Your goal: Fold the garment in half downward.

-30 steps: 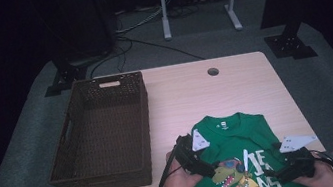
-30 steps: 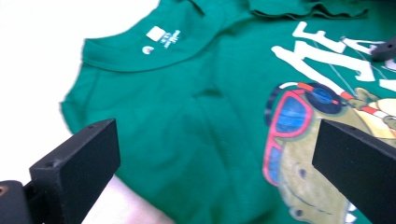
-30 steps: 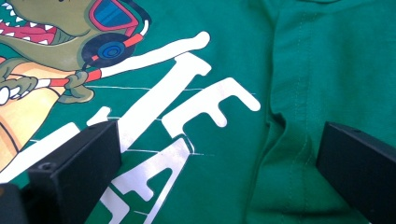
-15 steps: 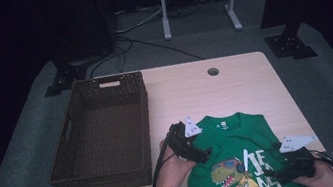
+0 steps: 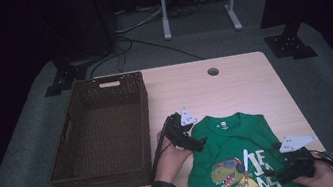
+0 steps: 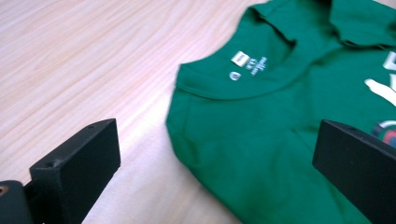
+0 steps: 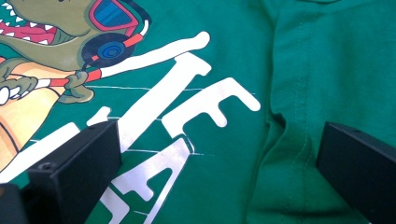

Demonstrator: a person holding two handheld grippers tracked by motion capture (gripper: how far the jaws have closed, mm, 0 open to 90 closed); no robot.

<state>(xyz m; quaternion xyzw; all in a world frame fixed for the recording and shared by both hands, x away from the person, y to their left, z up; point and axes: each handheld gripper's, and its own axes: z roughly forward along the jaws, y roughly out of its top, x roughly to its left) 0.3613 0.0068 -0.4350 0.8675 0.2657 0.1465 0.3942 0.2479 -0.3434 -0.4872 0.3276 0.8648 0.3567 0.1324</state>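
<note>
- High view: a green cotton T-shirt with a dinosaur print point(image 5: 235, 156) lies flat on the near right part of the light wooden tabletop point(image 5: 234, 85), its collar pointing away from the person. A dark brown woven wicker basket point(image 5: 101, 131) stands on the left side of the tabletop, just beside the shirt and apart from it.
- High view: the left gripper point(image 5: 198, 144) hovers at the shirt's left shoulder. The right gripper point(image 5: 273, 173) sits over the lower right part of the print, near the tabletop's front edge.
- Left gripper view: the jaws stand spread wide with nothing between them. Bare tabletop point(image 6: 79, 56) lies under one jaw and the shirt's shoulder fabric point(image 6: 243, 140) under the other; the neck label point(image 6: 240, 59) shows further ahead.
- Left gripper view, judged procedure: the step appears to be taking hold of the shoulder edge. The gripper should be lowered until one jaw slides under the folded edge, then pressed together on fabric only.
- Right gripper view: the jaws are likewise spread, empty, above the white lettering point(image 7: 187, 112) and a vertical seam point(image 7: 285, 116).
- Right gripper view, judged procedure: the grasp should be taken at the seam or side edge rather than mid-panel, so the fabric lifts evenly and does not bunch.
</note>
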